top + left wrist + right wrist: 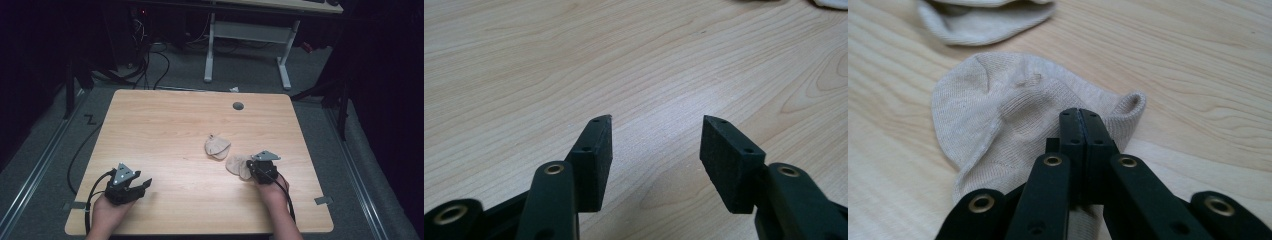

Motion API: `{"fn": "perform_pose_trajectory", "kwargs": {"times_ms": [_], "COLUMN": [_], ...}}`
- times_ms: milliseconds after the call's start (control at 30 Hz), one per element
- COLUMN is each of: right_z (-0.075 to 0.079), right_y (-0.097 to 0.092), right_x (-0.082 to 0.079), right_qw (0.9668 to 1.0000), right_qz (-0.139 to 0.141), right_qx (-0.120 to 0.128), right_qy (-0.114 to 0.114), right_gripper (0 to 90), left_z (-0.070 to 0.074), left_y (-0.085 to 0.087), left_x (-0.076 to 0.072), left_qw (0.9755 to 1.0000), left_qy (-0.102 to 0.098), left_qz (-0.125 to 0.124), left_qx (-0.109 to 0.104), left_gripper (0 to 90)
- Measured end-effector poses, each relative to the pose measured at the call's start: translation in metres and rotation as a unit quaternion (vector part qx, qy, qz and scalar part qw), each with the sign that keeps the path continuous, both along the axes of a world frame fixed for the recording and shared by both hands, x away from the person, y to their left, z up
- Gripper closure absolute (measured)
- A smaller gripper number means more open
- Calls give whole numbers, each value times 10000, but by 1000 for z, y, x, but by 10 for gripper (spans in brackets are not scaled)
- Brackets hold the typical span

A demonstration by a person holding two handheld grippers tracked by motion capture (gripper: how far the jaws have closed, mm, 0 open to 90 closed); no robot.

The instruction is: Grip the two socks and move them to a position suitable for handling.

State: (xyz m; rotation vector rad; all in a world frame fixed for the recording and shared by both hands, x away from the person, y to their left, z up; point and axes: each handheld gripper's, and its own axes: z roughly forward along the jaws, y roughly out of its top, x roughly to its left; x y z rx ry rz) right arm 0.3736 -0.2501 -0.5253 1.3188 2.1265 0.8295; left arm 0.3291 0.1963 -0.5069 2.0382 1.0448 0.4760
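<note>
Two beige ankle socks lie right of the table's middle. The farther sock (217,146) rests alone; its edge appears in the right gripper view as the farther sock (983,20). The nearer sock (236,164) lies flat, and my right gripper (248,169) is over its near edge. In the right gripper view the jaws of my right gripper (1080,117) are pressed together on the nearer sock (998,100) by its cuff. My left gripper (144,184) sits at the front left over bare wood. In its own view the left gripper (656,135) is open and holds nothing.
The wooden table (165,125) has a round grey cable hole (238,106) near its far edge. Behind it stand a white desk frame (285,65) and floor cables (150,65). A small grey bracket (323,200) sticks out at the front right edge.
</note>
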Motion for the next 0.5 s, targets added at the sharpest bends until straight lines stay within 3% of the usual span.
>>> {"fn": "perform_pose_trajectory", "kwargs": {"times_ms": [333, 500], "right_z": [1, 1], "right_y": [21, 43], "right_x": [-13, -22], "right_qw": [9989, 9961], "right_qz": [458, 875], "right_qx": [20, -61], "right_qy": [67, 60], "right_gripper": [895, 894], "left_z": [4, 4], "left_y": [-3, -9], "left_x": [-3, -5], "left_qw": [9999, 9997], "left_qy": [-33, 7], "left_qz": [-71, -153], "left_qx": [-82, -178], "left_gripper": [488, 492]}}
